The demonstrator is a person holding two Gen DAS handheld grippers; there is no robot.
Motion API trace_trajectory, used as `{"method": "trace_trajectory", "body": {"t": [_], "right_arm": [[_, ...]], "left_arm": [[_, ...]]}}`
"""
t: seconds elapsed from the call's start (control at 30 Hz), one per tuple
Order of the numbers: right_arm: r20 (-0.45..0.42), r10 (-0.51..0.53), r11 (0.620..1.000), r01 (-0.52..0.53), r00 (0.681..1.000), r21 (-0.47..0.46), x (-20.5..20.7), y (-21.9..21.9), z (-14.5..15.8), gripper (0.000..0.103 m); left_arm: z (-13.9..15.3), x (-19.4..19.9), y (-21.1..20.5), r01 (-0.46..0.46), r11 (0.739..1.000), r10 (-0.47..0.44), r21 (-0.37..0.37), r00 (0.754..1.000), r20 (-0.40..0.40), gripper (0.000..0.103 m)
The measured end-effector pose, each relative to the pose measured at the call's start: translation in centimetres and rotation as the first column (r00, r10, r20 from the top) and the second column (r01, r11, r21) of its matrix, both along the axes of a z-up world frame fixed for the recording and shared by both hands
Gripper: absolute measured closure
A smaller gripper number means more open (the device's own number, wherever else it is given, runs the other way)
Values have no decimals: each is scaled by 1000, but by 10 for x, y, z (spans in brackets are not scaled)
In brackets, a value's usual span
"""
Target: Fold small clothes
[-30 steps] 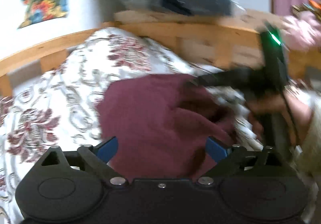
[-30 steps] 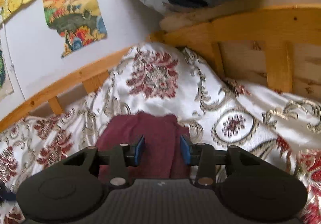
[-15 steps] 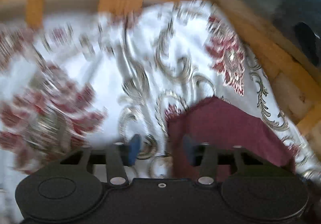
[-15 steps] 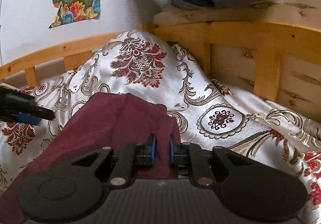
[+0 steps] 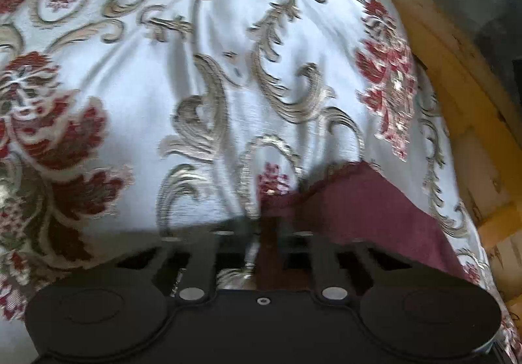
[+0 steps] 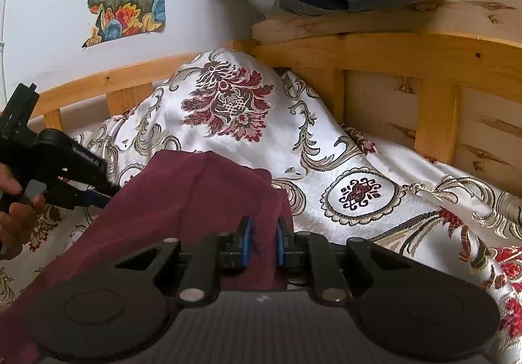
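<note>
Patterned bedspread (image 6: 365, 168) inside wooden frame, carrying maroon garment (image 6: 182, 201).
Pinching its corners: left gripper (image 5: 269, 223) clamping one edge, right gripper (image 6: 261, 243) narrowly nipping a fold; probably handling soft, light, limp, best gripped at hems.

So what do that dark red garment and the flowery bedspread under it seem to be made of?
Dark red garment: probably a soft knit such as cotton; matte, drapes in loose folds. Flowery bedspread: likely a satin-like woven brocade; glossy white ground with raised-looking red and gold patterns.
</note>
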State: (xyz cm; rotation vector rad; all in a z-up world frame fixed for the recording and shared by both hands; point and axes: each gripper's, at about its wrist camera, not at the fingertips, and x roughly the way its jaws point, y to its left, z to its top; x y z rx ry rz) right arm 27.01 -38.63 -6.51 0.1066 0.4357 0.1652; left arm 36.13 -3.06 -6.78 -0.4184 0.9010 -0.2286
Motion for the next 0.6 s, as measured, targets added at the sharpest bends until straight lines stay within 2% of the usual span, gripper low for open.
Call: {"method": "trace_trajectory", "body": {"t": [0.07,0.13,0.3,0.33,0.37,0.43,0.5,0.6], "right_arm": [[-2,4,1000,-4,1000,6,0,-1,0,86],[-5,7,1000,-7,1000,12,0,-3,1,86],[-9,8,1000,-8,1000,22,0,-4,2,85],[-10,8,1000,-8,1000,22,0,-4,2,85],[-10,8,1000,-7,1000,24,0,-4,2,85],[-10,7,1000,-7,1000,24,0,-4,2,85],[-12,6,1000,-6,1000,25,1,-4,2,85],[-14,7,1000,-7,1000,24,1,-3,2,83]], "left_arm": [[-1,-5,8,-40,999,40,-32,999,-1,103],[1,-11,13,-69,997,69,-29,997,18,103],[7,-18,3,-23,1000,22,14,997,76,103],[8,-18,3,-5,1000,4,2,997,80,99],[9,-18,2,13,1000,-11,-17,997,80,89],[10,-18,-1,25,999,-23,-26,996,84,81],[10,-16,-6,46,999,-46,-3,995,92,81],[4,-8,-13,69,997,-71,25,996,57,81]]}}
